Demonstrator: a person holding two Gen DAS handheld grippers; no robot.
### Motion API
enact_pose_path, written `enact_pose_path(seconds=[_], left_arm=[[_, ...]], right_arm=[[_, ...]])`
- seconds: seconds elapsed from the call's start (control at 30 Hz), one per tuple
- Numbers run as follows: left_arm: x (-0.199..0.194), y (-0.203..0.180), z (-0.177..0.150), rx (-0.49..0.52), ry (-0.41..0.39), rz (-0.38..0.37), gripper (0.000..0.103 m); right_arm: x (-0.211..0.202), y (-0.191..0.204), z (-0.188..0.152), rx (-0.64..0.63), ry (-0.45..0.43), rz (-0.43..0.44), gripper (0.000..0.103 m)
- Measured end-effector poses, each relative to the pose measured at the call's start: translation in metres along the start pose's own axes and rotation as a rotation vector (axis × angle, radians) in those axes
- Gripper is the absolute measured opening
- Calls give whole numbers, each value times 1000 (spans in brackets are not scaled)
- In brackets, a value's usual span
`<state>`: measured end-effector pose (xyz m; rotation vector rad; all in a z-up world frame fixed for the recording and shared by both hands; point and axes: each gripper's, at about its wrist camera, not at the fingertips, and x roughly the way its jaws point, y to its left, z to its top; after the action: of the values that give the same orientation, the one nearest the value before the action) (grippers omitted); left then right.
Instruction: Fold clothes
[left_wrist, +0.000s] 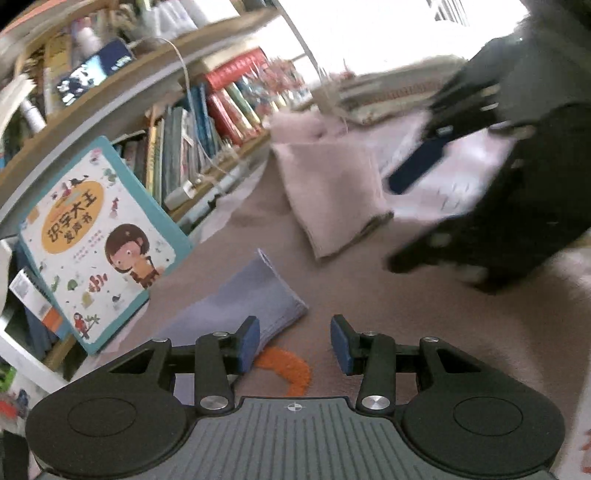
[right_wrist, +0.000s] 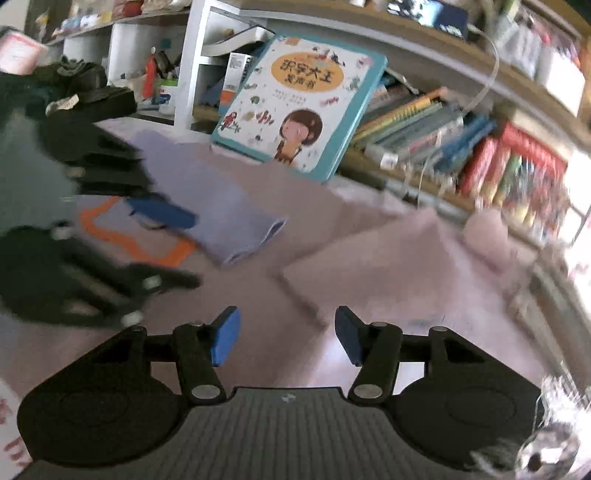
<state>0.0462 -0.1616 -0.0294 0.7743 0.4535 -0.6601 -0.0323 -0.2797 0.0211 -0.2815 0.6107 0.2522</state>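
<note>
- While the left tool (left_wrist: 294, 341) hangs over the pinkish surface (left_wrist: 424, 332), its two blue pads (left_wrist: 248, 343) stand apart with nothing between them.
- Just ahead of its left pad lies a folded blue-grey cloth (left_wrist: 255, 295), flat on the surface; one corner reaches behind that pad.
- Under the cloth, close to the left tool's tip, an orange line (left_wrist: 291, 369) peeks out.
- Farther ahead and a bit to the right of the left tool sits a folded pink cloth (left_wrist: 332, 192).
- The right tool (right_wrist: 287, 338) is also spread wide and pinches nothing.
- Straight ahead of the right tool lies the same pink cloth (right_wrist: 388, 266), near its tips but not touching them.
- Ahead and to the left of the right tool is the blue-grey cloth (right_wrist: 221, 214), with the left tool's blue pad (right_wrist: 162, 214) over it.
- In the left wrist view the right tool (left_wrist: 417, 166) shows as a dark blur over the far right part of the pink cloth.
- Past both cloths, a picture book (right_wrist: 295, 103) with a teal edge and a cartoon child leans against a bookshelf (right_wrist: 424, 122) full of books.
- A white cable (right_wrist: 487, 77) hangs down in front of the shelf.
- Both views are smeared, so small things are hard to make out.
</note>
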Motion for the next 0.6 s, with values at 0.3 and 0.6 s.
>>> enact_pose_path(seconds=[0.3,0.6], left_arm=[[18,-15,10,138,1,100,38],[16,3,-1,128,-29,188,6]], right_arm=[[-5,-2,-28,183,27,-15,41],[-10,4,-31,215,23,-4,24]])
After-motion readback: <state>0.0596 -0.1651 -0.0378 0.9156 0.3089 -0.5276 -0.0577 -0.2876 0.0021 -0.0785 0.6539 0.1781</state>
